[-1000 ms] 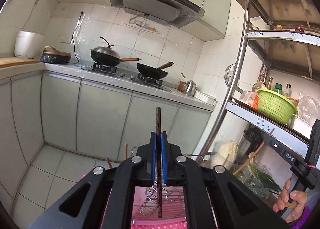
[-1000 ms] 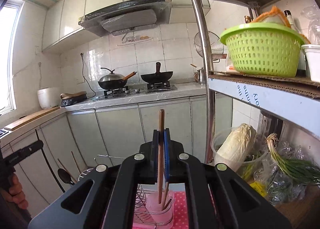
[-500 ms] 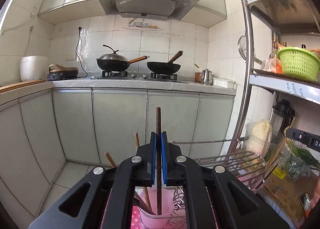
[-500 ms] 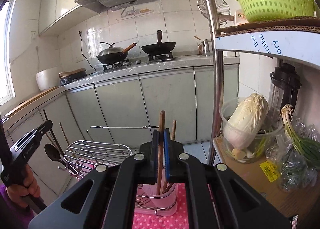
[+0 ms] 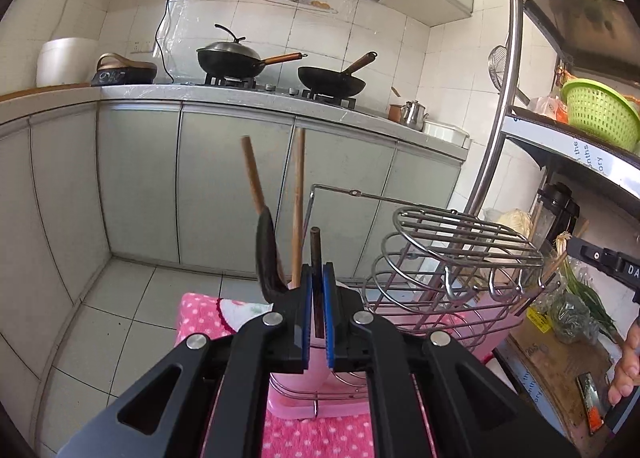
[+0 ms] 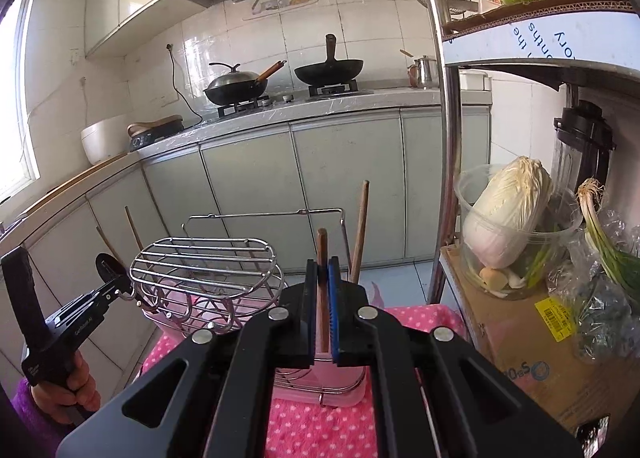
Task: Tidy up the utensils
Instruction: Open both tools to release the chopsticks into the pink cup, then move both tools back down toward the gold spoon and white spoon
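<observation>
My left gripper is shut on a dark brown stick utensil, held upright over a pink utensil cup. A black ladle and a wooden handle stand in that cup. My right gripper is shut on a light wooden stick utensil, upright over the other pink cup, where another wooden handle stands. Both cups sit in the wire drying rack, which also shows in the right wrist view. The left gripper also shows at the left of the right wrist view.
The rack stands on a pink dotted cloth. Grey cabinets and a counter with two woks lie behind. A steel shelf post, a cabbage tub, a green basket and a cardboard box are on the right.
Both grippers have come down and closer to the rack, each keeping its stick. The cups and the utensils standing in them now loom larger.
</observation>
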`<state>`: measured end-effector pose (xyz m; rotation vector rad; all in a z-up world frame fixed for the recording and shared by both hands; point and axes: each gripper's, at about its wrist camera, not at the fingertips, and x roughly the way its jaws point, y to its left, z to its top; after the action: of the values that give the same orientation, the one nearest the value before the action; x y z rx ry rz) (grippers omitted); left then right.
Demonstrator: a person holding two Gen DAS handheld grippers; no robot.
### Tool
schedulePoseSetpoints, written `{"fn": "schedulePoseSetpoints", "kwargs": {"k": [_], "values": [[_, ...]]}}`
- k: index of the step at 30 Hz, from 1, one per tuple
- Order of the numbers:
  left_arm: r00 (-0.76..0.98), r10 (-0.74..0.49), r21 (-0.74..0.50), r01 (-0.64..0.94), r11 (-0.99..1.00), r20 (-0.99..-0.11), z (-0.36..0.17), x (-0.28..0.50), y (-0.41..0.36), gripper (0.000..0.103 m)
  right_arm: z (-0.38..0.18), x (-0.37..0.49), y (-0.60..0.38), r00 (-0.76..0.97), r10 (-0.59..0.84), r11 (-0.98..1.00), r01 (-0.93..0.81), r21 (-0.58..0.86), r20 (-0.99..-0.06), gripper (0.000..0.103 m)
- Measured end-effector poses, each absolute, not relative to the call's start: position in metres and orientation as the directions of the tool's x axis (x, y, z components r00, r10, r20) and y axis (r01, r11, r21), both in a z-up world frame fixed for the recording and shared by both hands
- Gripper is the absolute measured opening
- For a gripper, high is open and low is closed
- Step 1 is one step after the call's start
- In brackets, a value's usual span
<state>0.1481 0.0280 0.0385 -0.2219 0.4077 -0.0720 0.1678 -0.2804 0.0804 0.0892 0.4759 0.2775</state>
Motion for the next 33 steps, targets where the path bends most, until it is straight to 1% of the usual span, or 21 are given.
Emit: {"fn": "schedulePoseSetpoints", "kwargs": {"k": [6,11,16,18,20,21,22,23,26,27,29,31,33], "values": [[0.907,-0.12,-0.263,0.011,0.965,-0.403,0.037,0.168,0.045,0.005,0.072,0.16,-0.279,0.857,0.274,0.962,-0.237,0.137,-0.437,0.006],[0.896,-0.148,-0.297,0.018,0.955,-0.419,0.039,0.192,0.053,0.005,0.07,0.168,-0.286,0.852,0.255,0.967,-0.217,0.135,-0.457,0.005],[0.891,-0.145,-0.279,0.021,0.96,-0.431,0.042,0.2,0.048,0.005,0.072,0.191,-0.297,0.848,0.247,0.968,-0.19,0.165,-0.469,0.006],[0.888,-0.144,-0.264,0.026,0.964,-0.436,0.043,0.199,0.046,0.007,0.073,0.201,-0.299,0.841,0.26,0.964,-0.195,0.182,-0.474,0.006],[0.886,-0.14,-0.244,0.032,0.969,-0.442,0.044,0.195,0.042,0.015,0.075,0.21,-0.297,0.836,0.261,0.964,-0.197,0.179,-0.483,0.006],[0.887,-0.142,-0.24,0.036,0.97,-0.44,0.044,0.193,0.042,0.022,0.076,0.214,-0.295,0.835,0.261,0.964,-0.2,0.174,-0.484,0.006],[0.888,-0.146,-0.239,0.042,0.97,-0.437,0.045,0.19,0.041,0.025,0.076,0.216,-0.294,0.837,0.257,0.965,-0.199,0.168,-0.484,0.006],[0.888,-0.146,-0.238,0.043,0.97,-0.437,0.045,0.188,0.042,0.027,0.077,0.218,-0.292,0.838,0.248,0.968,-0.194,0.16,-0.486,0.006],[0.886,-0.154,-0.251,0.045,0.967,-0.436,0.048,0.182,0.045,0.028,0.081,0.221,-0.289,0.828,0.248,0.968,-0.194,0.157,-0.503,0.007],[0.887,-0.155,-0.256,0.043,0.966,-0.436,0.049,0.18,0.046,0.028,0.082,0.221,-0.289,0.827,0.247,0.969,-0.194,0.156,-0.505,0.009],[0.889,-0.161,-0.265,0.047,0.963,-0.428,0.053,0.175,0.049,0.028,0.086,0.219,-0.288,0.83,0.24,0.97,-0.192,0.147,-0.503,0.022],[0.897,-0.166,-0.272,0.054,0.961,-0.41,0.058,0.167,0.052,0.029,0.091,0.214,-0.289,0.836,0.239,0.971,-0.194,0.14,-0.494,0.028],[0.902,-0.171,-0.276,0.061,0.959,-0.396,0.062,0.16,0.054,0.029,0.096,0.208,-0.29,0.845,0.228,0.973,-0.188,0.132,-0.483,0.03]]}}
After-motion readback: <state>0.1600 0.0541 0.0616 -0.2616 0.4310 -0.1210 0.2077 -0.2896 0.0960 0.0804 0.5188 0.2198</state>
